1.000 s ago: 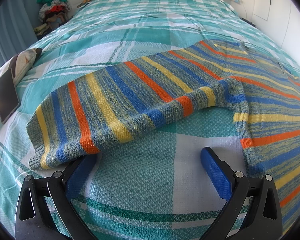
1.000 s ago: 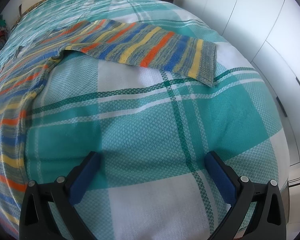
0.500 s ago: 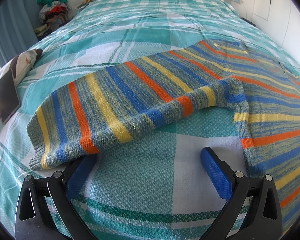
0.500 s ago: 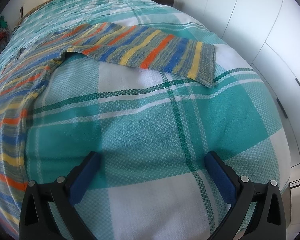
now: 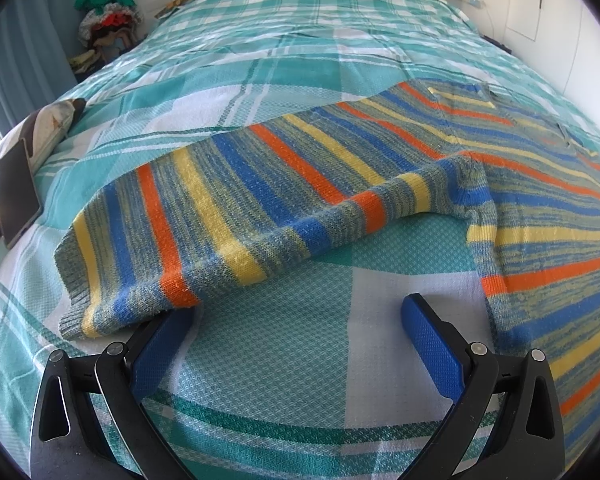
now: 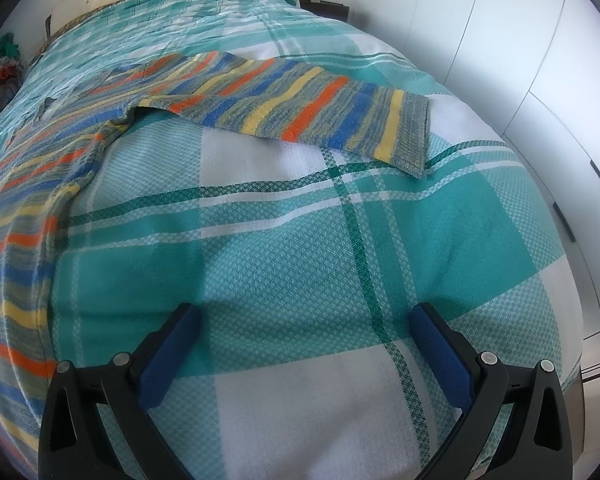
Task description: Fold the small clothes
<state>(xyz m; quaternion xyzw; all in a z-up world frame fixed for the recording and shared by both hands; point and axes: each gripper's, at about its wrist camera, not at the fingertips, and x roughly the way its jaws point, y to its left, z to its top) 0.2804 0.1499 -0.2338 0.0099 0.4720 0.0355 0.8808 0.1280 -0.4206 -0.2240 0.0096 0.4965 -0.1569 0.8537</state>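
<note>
**Both grippers wide apart over the bed, striped sweater lying flat**

Your left gripper has its jaws spread wide, with nothing between them but the checked green and white bedspread. Far off to the left of the jaws, a dark phone lies on a patterned pillow at the edge of the bed. The left blue pad sits just under the cuff end of the striped sweater's sleeve. You cannot tell if the pad touches the cloth. The sleeve runs up and to the right, away from the jaws, in blue, orange and yellow stripes. The body of the striped sweater lies flat just to the right of the right pad and goes on past the edge of the view. Far ahead of the jaws, a heap of clothes sits beside the bed.

Your right gripper also has its jaws spread wide over bare bedspread. The sweater's body lies to the left of the left pad, close by. The other sleeve lies flat well ahead of the jaws, reaching to the right, and its cuff ends ahead of the right pad. To the right of the jaws, past the bed's edge, stand white cupboard doors.
</note>
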